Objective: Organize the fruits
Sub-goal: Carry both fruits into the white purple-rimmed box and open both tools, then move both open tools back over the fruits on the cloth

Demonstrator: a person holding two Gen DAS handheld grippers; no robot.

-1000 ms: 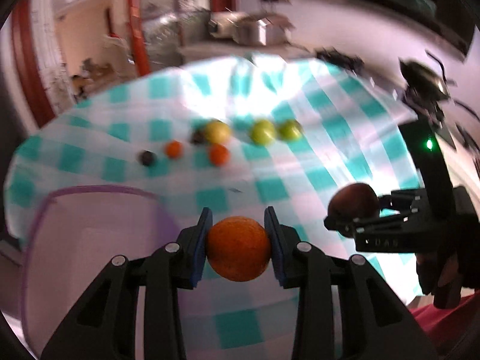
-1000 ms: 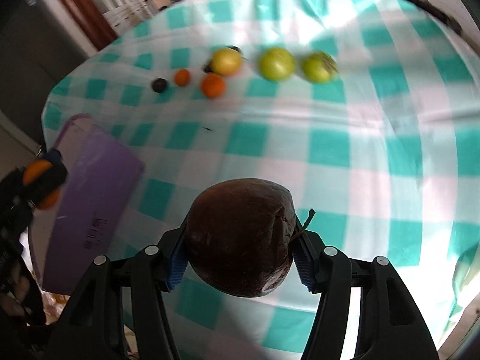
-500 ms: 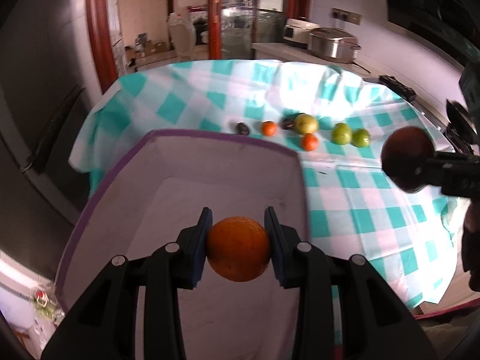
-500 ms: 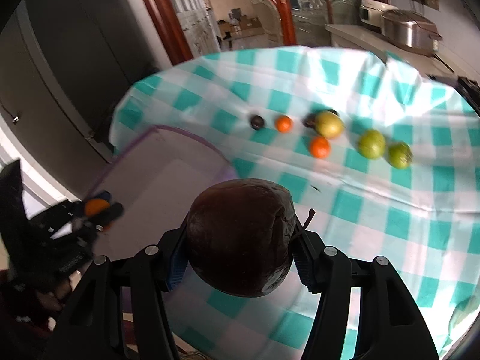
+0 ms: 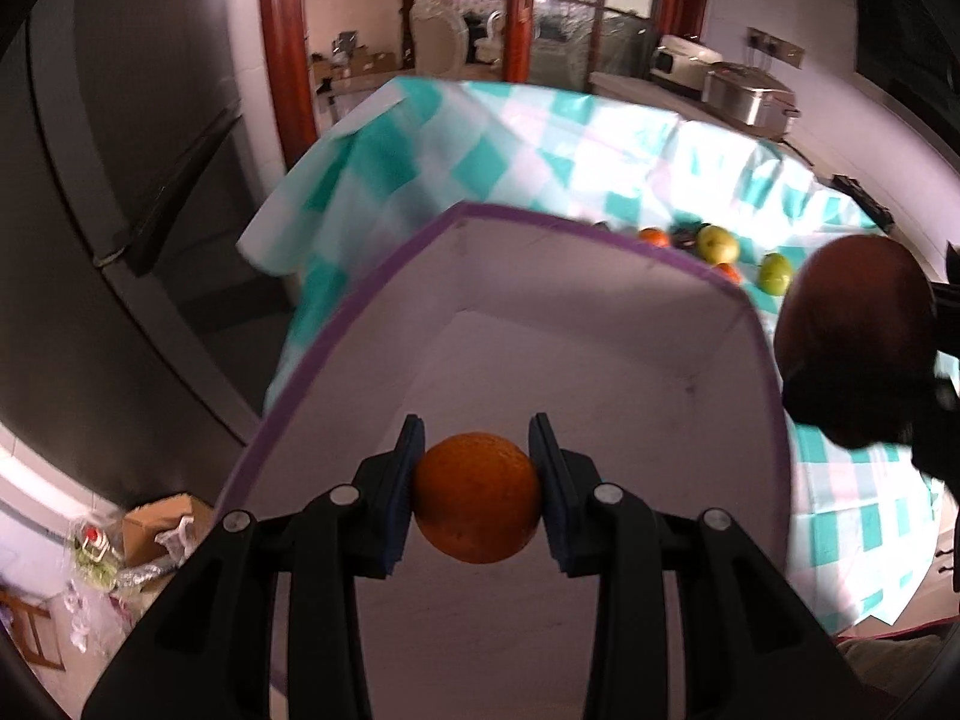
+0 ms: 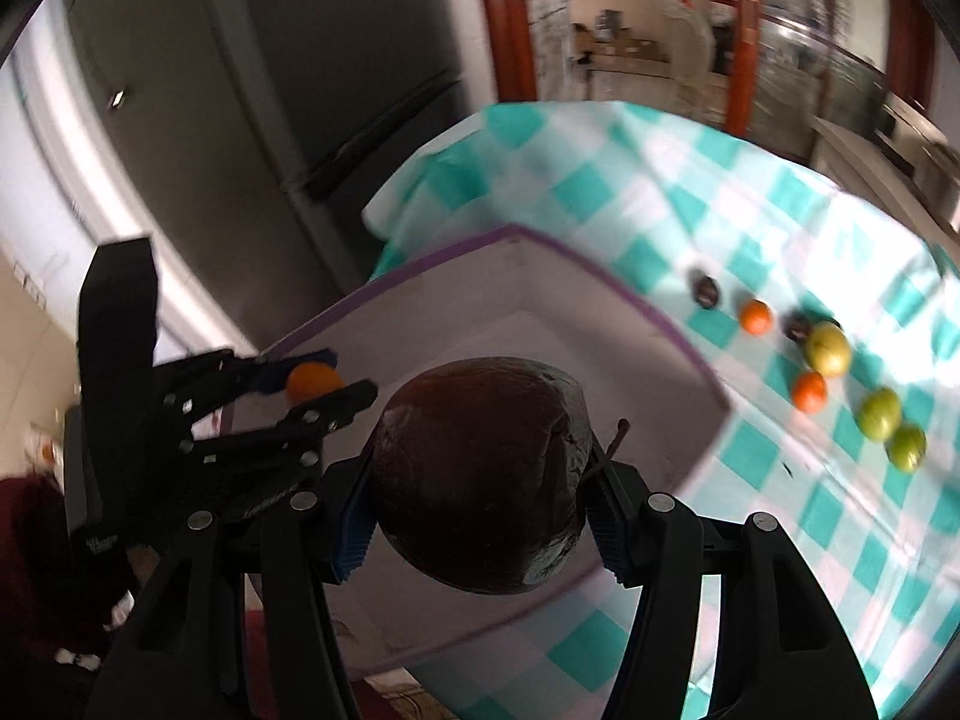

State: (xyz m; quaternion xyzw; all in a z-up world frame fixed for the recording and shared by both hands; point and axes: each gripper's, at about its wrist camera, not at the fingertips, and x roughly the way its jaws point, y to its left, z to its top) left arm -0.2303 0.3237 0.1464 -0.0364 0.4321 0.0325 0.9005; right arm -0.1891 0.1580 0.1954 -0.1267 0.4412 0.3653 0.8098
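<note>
My left hand-held gripper [image 5: 477, 498] clamps an orange [image 5: 477, 497] over the bin [image 5: 600, 360], right hand-held gripper [image 6: 480, 474] grips a brown fruit [image 6: 480, 474], only its view shows all seven tabletop [image 6: 780, 540] fruits: two dark, two orange, three green.

We note a table under a teal-and-white checked cloth [image 5: 540, 138] filling the right of the scene. To the left stands a dark refrigerator [image 5: 120, 192]. Far behind, red-brown door frames [image 5: 288, 42] open onto a brighter room. A steel pot [image 5: 750, 97] sits on a far counter at right. A cardboard box [image 5: 153, 534] lies on the pale floor, near left.
</note>
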